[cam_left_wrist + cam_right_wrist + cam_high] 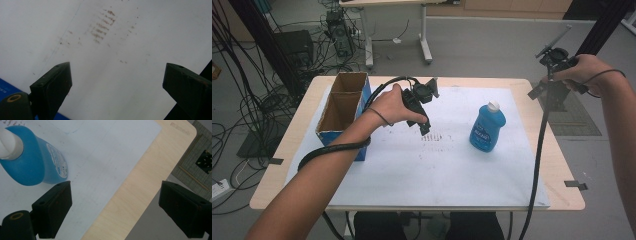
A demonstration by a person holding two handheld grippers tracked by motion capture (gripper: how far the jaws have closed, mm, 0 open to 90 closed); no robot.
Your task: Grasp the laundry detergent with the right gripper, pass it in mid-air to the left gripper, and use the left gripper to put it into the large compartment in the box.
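Note:
A blue bottle (487, 127) with a white cap stands upright on the white sheet (432, 165), right of centre; it also sits at the upper left of the right gripper view as the blue bottle (32, 160). My left gripper (425, 130) hovers over the middle of the sheet, left of the bottle, pointing down. Its jaws stand wide apart with nothing between them, left gripper (116, 82) over bare stained paper. My right gripper (557, 95) is held high beyond the table's right edge, and the right gripper (115, 205) is open and empty.
An open blue cardboard box (343, 107) with two compartments stands at the sheet's left edge. The wooden table (557, 165) ends just right of the sheet. Brown smudges (435, 136) mark the paper. Cables and desk legs lie on the floor behind.

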